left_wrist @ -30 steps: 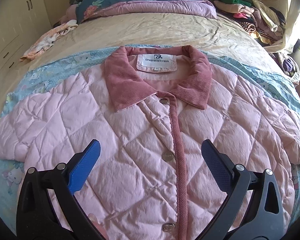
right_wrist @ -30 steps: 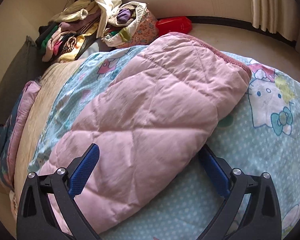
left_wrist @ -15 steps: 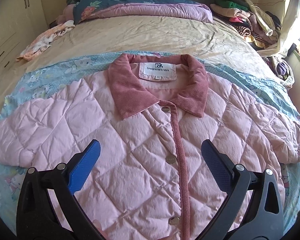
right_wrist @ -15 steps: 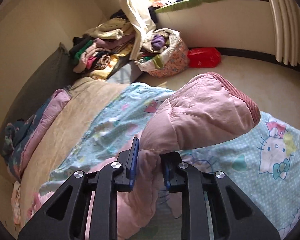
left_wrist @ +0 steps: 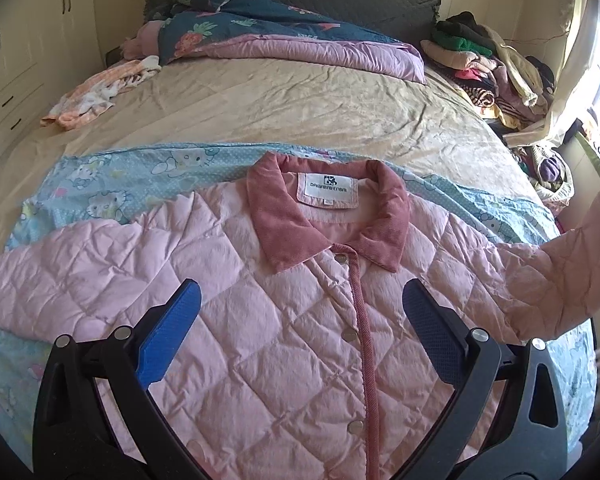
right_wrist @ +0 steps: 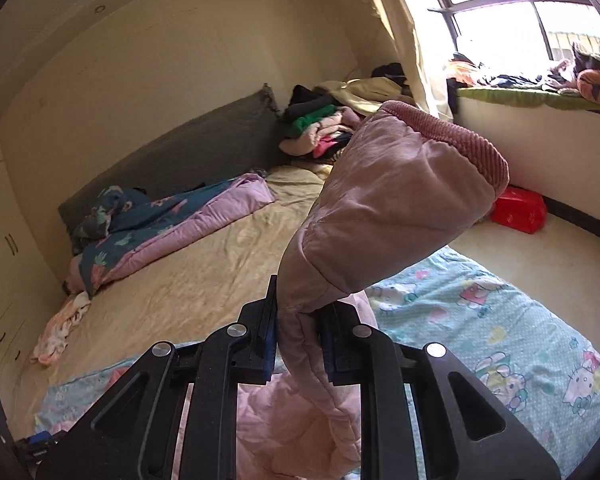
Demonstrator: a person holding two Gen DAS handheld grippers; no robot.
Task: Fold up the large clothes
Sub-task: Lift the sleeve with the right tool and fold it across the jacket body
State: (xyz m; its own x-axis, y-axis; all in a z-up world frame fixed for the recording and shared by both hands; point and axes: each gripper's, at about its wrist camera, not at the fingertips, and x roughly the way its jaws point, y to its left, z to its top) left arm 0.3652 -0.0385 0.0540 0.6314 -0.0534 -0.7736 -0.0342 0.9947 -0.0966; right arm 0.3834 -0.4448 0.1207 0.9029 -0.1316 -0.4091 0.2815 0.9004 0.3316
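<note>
A pink quilted jacket (left_wrist: 284, 320) with a darker corduroy collar (left_wrist: 328, 220) lies front up and buttoned on a blue cartoon-print sheet (left_wrist: 100, 196) on the bed. My left gripper (left_wrist: 300, 308) is open and empty, hovering above the jacket's chest. My right gripper (right_wrist: 298, 320) is shut on the jacket's right sleeve (right_wrist: 384, 216) and holds it up off the bed, its ribbed cuff (right_wrist: 448, 132) pointing up. The raised sleeve also shows in the left wrist view (left_wrist: 572, 264) at the right edge.
A beige bedspread (left_wrist: 260, 108) covers the far bed. A folded purple and dark floral quilt (left_wrist: 292, 36) lies by the headboard. A small peach garment (left_wrist: 96, 96) lies at the left. A clothes pile (left_wrist: 488, 64) sits at the right. A red box (right_wrist: 518, 208) stands on the floor.
My right gripper closed on the sleeve and lifted it well above the bed. The left gripper pulled back a little and stayed open.
</note>
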